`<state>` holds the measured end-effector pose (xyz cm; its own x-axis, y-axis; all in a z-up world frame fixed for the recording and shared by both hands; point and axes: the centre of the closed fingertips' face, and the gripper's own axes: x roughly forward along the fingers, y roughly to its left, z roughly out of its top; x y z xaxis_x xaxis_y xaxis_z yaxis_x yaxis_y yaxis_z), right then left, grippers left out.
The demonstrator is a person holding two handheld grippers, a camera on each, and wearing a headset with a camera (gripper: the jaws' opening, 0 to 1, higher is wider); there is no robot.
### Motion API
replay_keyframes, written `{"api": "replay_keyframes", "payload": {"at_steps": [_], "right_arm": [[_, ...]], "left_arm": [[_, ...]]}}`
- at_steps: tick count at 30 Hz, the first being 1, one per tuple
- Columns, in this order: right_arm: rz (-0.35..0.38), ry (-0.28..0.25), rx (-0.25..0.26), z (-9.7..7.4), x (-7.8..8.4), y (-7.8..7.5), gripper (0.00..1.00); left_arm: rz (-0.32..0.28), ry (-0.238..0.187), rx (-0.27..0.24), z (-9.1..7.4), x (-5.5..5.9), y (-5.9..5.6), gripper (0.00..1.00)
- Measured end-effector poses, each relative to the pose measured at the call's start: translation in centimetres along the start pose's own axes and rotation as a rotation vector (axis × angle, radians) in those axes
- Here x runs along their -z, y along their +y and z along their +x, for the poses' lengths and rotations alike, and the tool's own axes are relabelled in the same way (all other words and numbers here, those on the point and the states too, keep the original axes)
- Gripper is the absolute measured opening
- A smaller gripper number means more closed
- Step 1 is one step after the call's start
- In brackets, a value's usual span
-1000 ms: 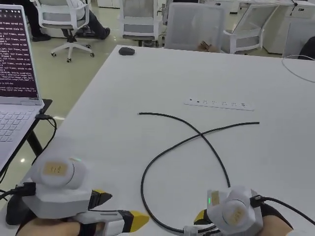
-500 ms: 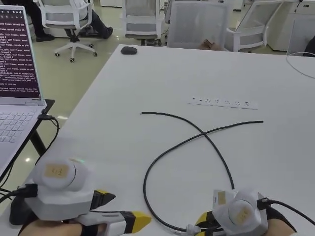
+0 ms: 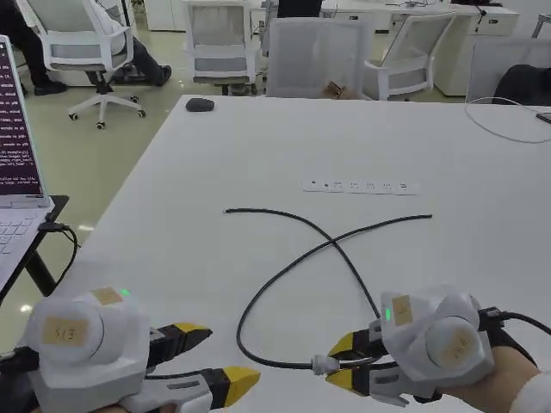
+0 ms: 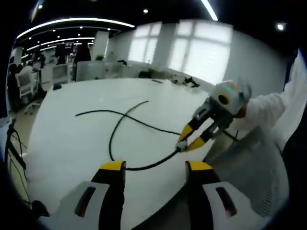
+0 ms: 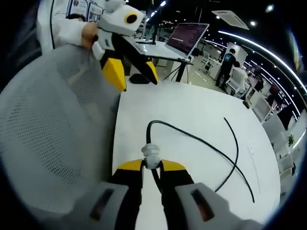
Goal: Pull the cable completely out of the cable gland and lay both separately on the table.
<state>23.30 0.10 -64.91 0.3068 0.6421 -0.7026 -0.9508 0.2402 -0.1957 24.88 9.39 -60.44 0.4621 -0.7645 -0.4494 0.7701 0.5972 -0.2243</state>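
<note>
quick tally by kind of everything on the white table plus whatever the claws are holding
long black cable: 1
small white cable gland, held in the right claw: 1
flat white power strip: 1
black computer mouse: 1
thin white wire loop: 1
total: 5

Near the desk (image 3: 258,155)'s front edge, the end of the cable (image 3: 331,243) hides inside the gland (image 3: 321,365); the laptop (image 3: 13,163) is cut off.

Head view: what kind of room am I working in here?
Probably an open-plan office or lab: white swivel chairs behind the big white table, a laptop showing terminal text at the left, and a power strip on the table.
</note>
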Motion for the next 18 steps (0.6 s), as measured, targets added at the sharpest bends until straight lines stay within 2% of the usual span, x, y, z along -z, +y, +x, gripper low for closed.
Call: {"api": "replay_keyframes", "payload": {"at_steps": [3,6,11,13,15,18], "right_arm": [[-0.030,-0.025,0.009,-1.1,-1.6,-0.2,0.11],[-0.089,-0.029,0.025,-2.3,-3.3,-0.3,0.11],[-0.145,-0.061,0.051,-4.0,-5.6,-0.4,0.11],[-0.153,-0.064,0.062,-4.7,-6.5,-0.5,0.11],[-0.168,-0.077,0.068,-5.4,-7.4,-0.4,0.11],[-0.182,-0.099,0.073,-6.3,-8.5,-0.1,0.11]], "left_arm": [[0.034,-0.029,0.032,0.0,-1.0,-0.8,0.48],[0.112,-0.062,0.075,-0.1,-2.6,-1.9,0.43],[0.233,-0.080,0.129,-0.1,-4.6,-3.6,0.36],[0.234,-0.094,0.162,-0.1,-5.4,-4.6,0.32],[0.222,-0.127,0.199,-0.2,-6.4,-5.5,0.28],[0.220,-0.153,0.227,-0.2,-7.6,-6.2,0.24]]}}
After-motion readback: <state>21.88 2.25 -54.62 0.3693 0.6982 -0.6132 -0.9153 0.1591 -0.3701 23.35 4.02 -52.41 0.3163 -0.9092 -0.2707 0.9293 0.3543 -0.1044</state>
